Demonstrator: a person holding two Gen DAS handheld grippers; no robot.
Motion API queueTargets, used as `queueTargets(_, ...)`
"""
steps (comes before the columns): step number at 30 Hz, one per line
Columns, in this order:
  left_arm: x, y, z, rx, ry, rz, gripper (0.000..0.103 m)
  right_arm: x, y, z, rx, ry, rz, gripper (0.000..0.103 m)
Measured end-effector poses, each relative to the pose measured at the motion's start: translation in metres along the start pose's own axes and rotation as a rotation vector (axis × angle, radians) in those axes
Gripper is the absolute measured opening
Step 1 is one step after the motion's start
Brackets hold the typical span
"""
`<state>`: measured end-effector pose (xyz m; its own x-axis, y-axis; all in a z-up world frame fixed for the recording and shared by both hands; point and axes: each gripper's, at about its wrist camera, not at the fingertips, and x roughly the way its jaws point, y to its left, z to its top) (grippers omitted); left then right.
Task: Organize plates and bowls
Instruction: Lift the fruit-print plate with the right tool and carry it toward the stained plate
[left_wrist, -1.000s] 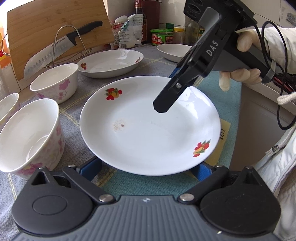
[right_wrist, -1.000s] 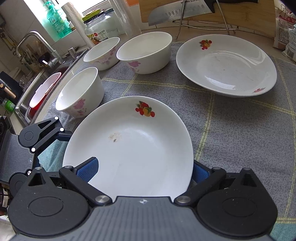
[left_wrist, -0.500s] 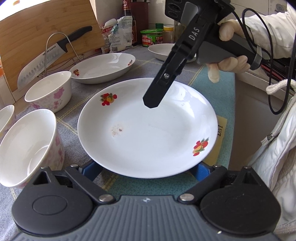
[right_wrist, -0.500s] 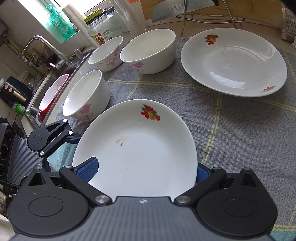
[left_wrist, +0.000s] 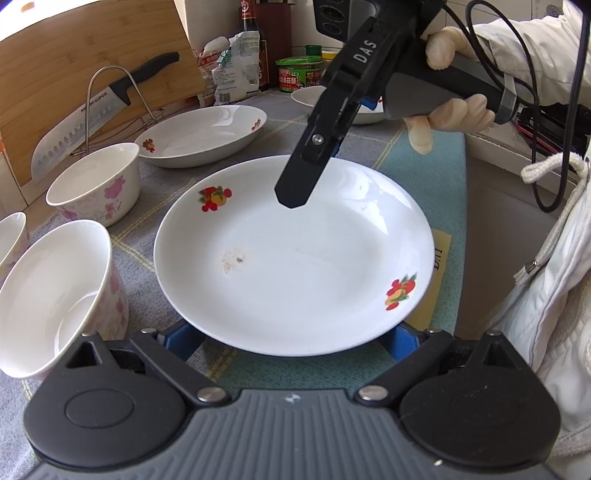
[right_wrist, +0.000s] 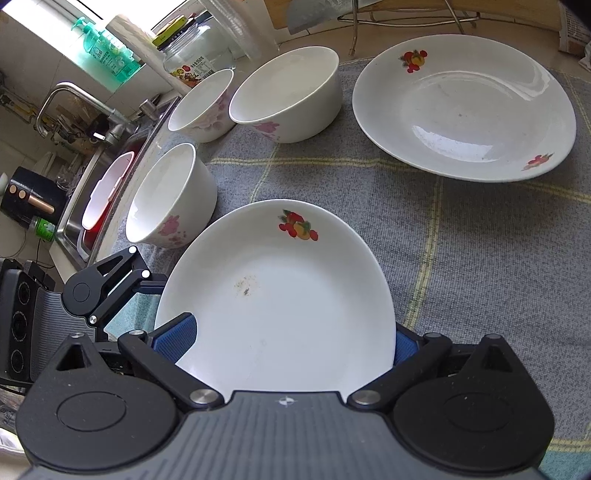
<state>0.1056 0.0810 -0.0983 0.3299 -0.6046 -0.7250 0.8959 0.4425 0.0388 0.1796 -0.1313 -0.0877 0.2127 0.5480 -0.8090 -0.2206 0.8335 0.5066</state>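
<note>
Since the earlier frame the right tool (left_wrist: 291, 192) has swung further over the near plate (left_wrist: 295, 258), and the right-wrist view now shows that plate closer and more tilted. Left tool (left_wrist: 291, 343): jaws narrowed slightly over the last second, now wide apart with the plate's near rim between them; blue pads (left_wrist: 400, 341) mostly hidden under the rim, contact not visible. Right tool: pads sit on either side of the plate's rim in its own view, fingertips cut off by the plate, can't tell if clamped. Plate is over the grey cloth (right_wrist: 461, 258) on the bench. Second plate (right_wrist: 465, 107) and three bowls (right_wrist: 284, 96) lie beyond. Small stain on the plate's well.
</note>
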Motion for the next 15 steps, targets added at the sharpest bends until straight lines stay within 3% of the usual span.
queueTargets(15,-0.004,-0.004,0.018,-0.014,-0.005,-0.001,0.098,-0.016,-0.007,0.001,-0.003,-0.010,-0.005,0.103)
